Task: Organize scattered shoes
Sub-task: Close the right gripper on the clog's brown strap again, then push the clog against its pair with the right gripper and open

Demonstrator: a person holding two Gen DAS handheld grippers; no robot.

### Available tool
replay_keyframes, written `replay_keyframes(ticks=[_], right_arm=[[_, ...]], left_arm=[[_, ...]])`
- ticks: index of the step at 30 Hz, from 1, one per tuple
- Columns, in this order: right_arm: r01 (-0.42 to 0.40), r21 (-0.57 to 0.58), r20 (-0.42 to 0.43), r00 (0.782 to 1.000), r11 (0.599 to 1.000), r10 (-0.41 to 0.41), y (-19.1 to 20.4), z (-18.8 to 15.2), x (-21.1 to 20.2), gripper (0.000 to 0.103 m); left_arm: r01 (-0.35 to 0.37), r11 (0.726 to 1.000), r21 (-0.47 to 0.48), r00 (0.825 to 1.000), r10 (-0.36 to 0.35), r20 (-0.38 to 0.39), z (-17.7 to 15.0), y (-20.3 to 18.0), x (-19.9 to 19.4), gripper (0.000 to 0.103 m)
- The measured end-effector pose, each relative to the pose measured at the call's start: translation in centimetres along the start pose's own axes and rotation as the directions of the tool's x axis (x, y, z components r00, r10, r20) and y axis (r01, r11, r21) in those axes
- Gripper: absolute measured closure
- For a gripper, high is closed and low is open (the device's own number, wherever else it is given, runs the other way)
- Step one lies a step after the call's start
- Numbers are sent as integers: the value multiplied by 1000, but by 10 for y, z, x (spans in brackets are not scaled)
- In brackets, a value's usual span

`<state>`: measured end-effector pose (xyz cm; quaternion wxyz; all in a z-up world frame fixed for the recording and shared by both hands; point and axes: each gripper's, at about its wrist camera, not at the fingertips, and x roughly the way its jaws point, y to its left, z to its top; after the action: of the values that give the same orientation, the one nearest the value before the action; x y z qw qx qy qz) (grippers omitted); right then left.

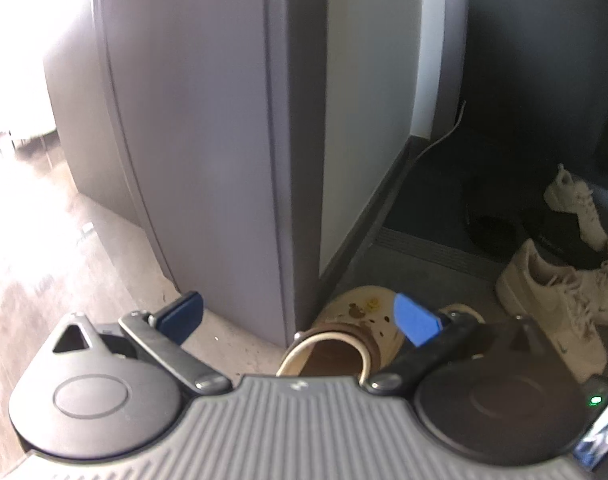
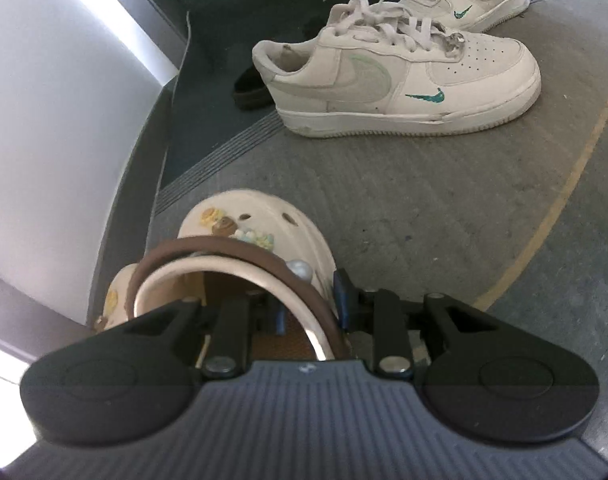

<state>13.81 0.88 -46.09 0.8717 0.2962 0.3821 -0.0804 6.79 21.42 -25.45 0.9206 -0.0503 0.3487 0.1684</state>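
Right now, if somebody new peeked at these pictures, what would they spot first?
Probably the cream foam clog with little charms and a brown strap, down at the bottom, where the right gripper pinches its side wall. Next, the white lace-up sneaker with a small teal swoosh, standing on the grey carpet beyond it. In the left wrist view, the left gripper hangs open over another cream clog.

left gripper: blue pads | ribbed grey body | black discs | silver screws
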Motion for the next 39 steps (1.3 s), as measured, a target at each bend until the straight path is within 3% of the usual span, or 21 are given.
replay_keyframes(ticks=[5,7,9,13,19,23,26,28,30,34,39], right_arm=[[-30,-59,-59,998,998,26,7,-7,4,67],[-61,-50,-99,994,997,56,6,-8,7,53],[-108,-70,-133,986,992,98,9,-7,7,47],[-188,-188,-199,968,964,150,22,11,-5,24],[-221,-392,-198,968,893,153,32,35,-21,25],[-203,-499,-191,974,843,121,38,28,-11,25],[-158,-595,-148,985,788,85,47,13,1,40],[-114,-624,-88,993,773,76,51,7,3,57],[-89,-645,-43,996,759,80,56,1,1,67],[-100,-675,0,991,731,136,57,-13,-7,69],[-90,-690,2,992,719,126,58,-21,-9,66]], left_arm=[[-17,1000,12,1000,18,-20,-2,4,5,0],[-4,1000,-4,999,4,-31,-3,6,6,0],[18,1000,-22,999,-19,-41,-3,8,7,0],[56,998,-41,998,-58,-40,-4,9,5,0],[117,989,-91,992,-121,-38,-7,5,2,0],[103,992,-73,994,-105,-20,-9,6,0,0],[95,991,-89,995,-99,-34,-11,13,2,0],[82,990,-115,994,-89,-56,-12,20,7,0],[73,989,-131,994,-83,-70,-13,24,10,0],[69,992,-109,995,-76,-64,-12,24,11,0],[76,993,-93,995,-82,-64,-13,19,10,0]])
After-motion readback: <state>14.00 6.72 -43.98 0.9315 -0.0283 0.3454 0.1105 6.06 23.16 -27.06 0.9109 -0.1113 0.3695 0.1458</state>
